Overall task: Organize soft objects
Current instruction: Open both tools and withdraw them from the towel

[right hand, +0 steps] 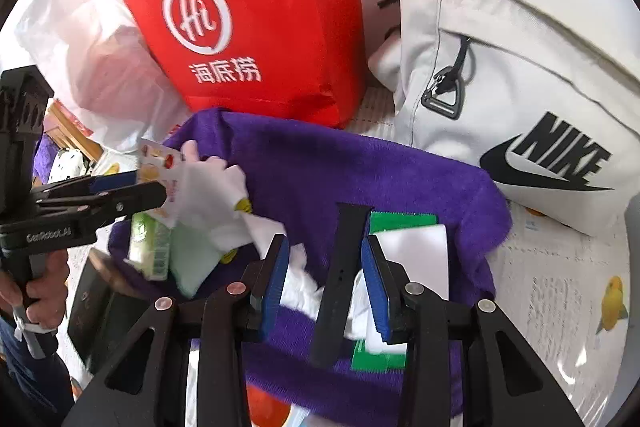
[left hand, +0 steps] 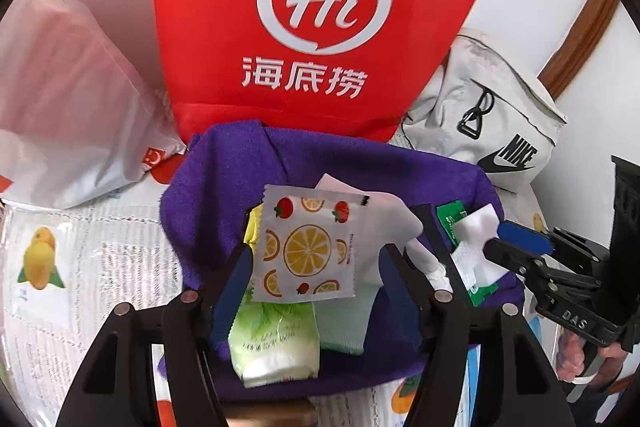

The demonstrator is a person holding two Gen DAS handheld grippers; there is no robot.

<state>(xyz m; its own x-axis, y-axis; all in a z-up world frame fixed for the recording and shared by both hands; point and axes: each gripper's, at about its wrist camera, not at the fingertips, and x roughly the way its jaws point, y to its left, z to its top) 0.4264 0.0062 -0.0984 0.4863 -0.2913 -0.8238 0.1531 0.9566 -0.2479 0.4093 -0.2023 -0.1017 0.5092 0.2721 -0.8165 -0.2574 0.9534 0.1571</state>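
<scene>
A purple towel lies spread on the table, also in the right wrist view. On it lie a fruit-print packet, a green tissue pack, white socks, a black strap and a green-and-white packet. My left gripper is open around the fruit-print packet, which lies between its fingers; it also shows in the right wrist view. My right gripper is open, its fingers either side of the black strap and white cloth; it shows in the left wrist view.
A red bag with a white logo stands behind the towel. A white Nike backpack lies at the right. A translucent plastic bag lies at the left. The tablecloth has printed text and fruit pictures.
</scene>
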